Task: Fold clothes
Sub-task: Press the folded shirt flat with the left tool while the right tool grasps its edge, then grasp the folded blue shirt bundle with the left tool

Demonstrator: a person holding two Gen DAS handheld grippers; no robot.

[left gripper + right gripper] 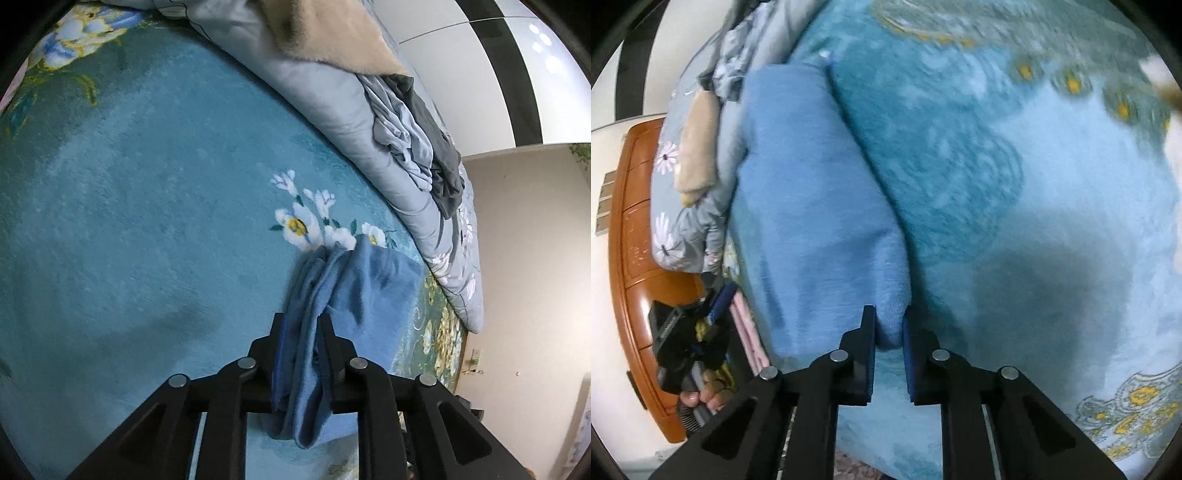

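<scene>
Blue garment between both tongs

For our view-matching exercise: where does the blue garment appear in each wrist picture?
Left wrist: blue garment bunched low and right of centre, pinched by the left gripper.
Right wrist: it lies as a long band left of centre, one end in the right gripper.
Shared landmark: the grey floral quilt.

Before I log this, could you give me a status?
Left gripper and right gripper both shut on blue garment. Garment partly folded on teal blanket. Nothing obstructing.
</scene>
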